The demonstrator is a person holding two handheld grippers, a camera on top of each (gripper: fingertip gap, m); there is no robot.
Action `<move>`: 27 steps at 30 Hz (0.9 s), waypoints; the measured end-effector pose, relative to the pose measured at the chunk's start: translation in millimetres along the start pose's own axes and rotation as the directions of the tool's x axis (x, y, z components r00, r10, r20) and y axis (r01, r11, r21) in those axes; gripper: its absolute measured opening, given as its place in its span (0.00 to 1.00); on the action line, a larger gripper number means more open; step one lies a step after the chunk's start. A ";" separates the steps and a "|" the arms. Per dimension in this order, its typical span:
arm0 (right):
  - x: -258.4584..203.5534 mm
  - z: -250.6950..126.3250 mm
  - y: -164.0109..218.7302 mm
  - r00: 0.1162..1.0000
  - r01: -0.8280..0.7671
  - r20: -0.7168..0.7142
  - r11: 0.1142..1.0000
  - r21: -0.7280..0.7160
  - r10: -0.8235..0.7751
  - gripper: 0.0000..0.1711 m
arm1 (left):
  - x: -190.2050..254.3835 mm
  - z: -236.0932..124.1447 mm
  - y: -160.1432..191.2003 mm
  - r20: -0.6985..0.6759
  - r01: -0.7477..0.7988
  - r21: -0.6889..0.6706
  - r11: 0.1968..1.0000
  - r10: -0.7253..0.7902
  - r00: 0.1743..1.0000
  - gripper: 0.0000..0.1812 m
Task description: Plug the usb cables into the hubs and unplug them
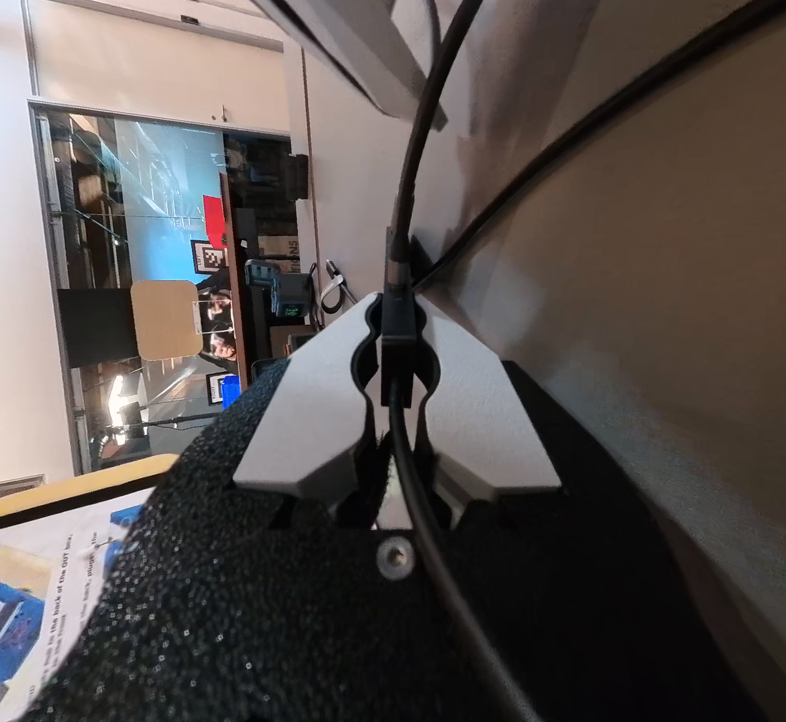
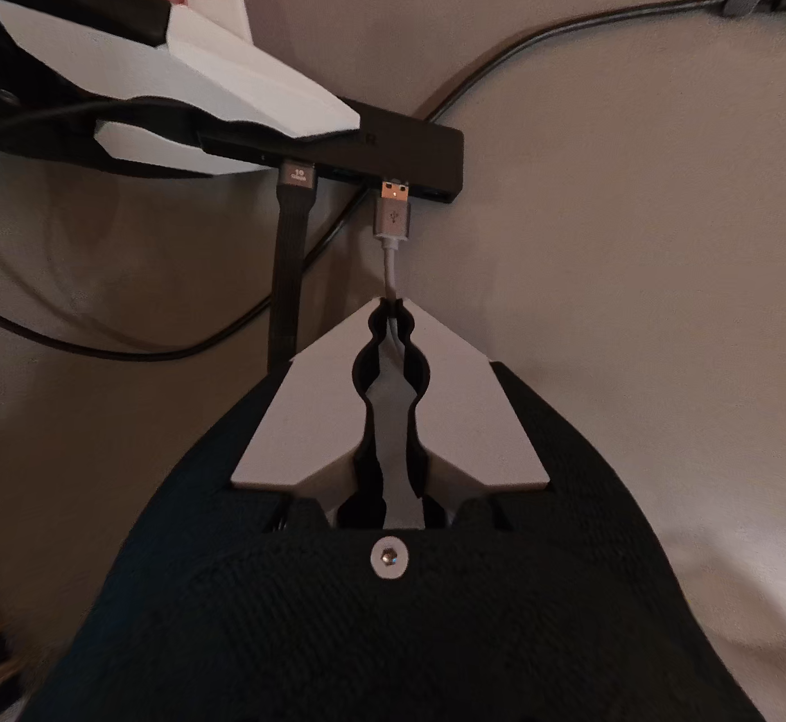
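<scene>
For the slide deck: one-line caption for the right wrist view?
Right gripper pinches white USB cable, its silver plug at the black hub held by the left gripper.

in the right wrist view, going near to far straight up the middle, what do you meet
right tool shut on the white cable → silver usb plug, its metal tip just short of the port → black hub → grey table with a black cable

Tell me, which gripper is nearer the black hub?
Left. The left gripper is clamped on the black hub; the right gripper sits back, pinching the white cable behind the silver plug.
</scene>
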State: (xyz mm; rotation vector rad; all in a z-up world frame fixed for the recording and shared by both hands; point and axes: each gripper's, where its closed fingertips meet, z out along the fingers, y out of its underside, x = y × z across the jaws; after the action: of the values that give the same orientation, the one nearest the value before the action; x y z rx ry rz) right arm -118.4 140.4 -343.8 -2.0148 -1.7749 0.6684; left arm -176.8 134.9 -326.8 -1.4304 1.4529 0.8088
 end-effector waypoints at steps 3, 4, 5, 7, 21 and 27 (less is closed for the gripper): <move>-0.8 2.6 -8.8 1.000 0.017 -0.011 0.996 0.090 -0.016 0.01 | 0.1 -0.4 -0.5 -0.003 -0.001 0.003 1.000 0.001 1.000 0.05; -1.9 3.8 -12.8 1.000 0.015 -0.006 0.992 0.122 -0.015 0.01 | 0.5 -0.5 -1.8 -0.002 -0.004 0.008 1.000 0.004 1.000 0.05; -2.9 5.4 -16.5 1.000 0.010 0.001 0.989 0.150 -0.010 0.01 | 0.9 -0.7 -3.8 -0.003 -0.006 0.016 1.000 0.006 1.000 0.05; -1.6 9.5 -17.1 1.000 0.012 -0.005 0.987 0.158 -0.011 0.01 | 0.9 -0.4 -2.2 0.002 -0.026 0.004 1.000 0.026 1.000 0.05; 4.8 4.9 -24.7 0.997 0.055 -0.070 0.954 0.295 -0.035 0.01 | -0.5 -1.4 -5.7 -0.017 0.018 0.010 1.000 -0.018 1.000 0.05; 7.7 12.9 -22.4 0.996 0.066 -0.078 0.965 0.254 -0.048 0.00 | -0.1 -1.1 -8.9 -0.009 -0.032 -0.002 0.999 0.032 0.999 0.05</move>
State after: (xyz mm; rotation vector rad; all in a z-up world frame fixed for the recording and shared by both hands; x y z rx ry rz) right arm -143.4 150.6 -342.5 -1.7861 -1.6078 0.7562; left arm -168.2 132.9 -325.1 -1.4174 1.4860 0.8253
